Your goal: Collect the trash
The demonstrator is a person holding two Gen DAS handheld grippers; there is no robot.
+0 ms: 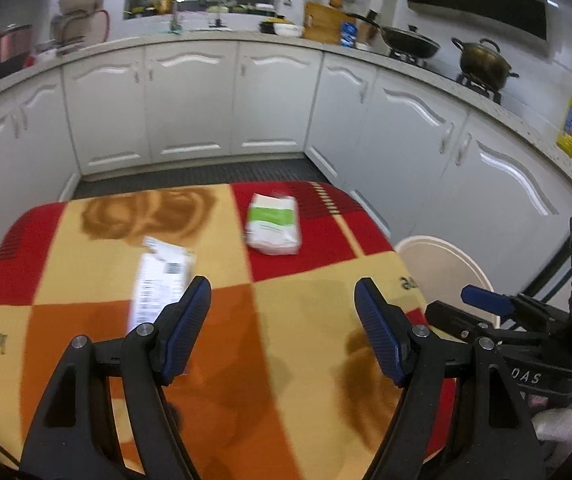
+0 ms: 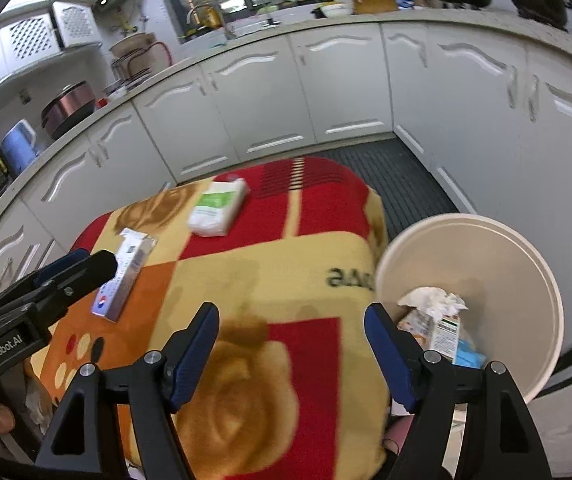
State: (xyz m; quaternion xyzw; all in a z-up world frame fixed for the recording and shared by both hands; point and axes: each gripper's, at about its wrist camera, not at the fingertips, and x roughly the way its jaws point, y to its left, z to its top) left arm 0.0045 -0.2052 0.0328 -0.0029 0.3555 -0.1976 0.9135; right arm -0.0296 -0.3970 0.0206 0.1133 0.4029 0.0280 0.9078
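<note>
Two pieces of trash are seen on the red, orange and yellow patterned blanket [image 1: 286, 320] in the left wrist view: a white flat carton printed with barcodes [image 1: 162, 282] at the left, and a white soft packet with a green label [image 1: 274, 224] farther off, on a red square. The left gripper [image 1: 284, 330] is held above the blanket with its blue-padded fingers [image 1: 186, 328] spread wide apart and nothing between them; the carton lies just beyond the left finger. A round cream plastic bin [image 1: 445, 268] is seen past the blanket's right edge, and the right gripper [image 1: 481, 300] is partly visible in front of it; from here its finger state cannot be told.

In the right wrist view, the right gripper [image 2: 291, 354] is held over the blanket's near right part, fingers likewise wide apart and empty. The cream bin [image 2: 533, 280] stands just beside the blanket's right edge and is shown to hold crumpled white tissue [image 2: 433, 300] and printed wrappers [image 2: 445, 334]. The carton [image 2: 124, 280] and the green-labelled packet [image 2: 218, 208] are shown well apart on the blanket. The left gripper [image 2: 78, 266] is seen at the left, near the carton.
</note>
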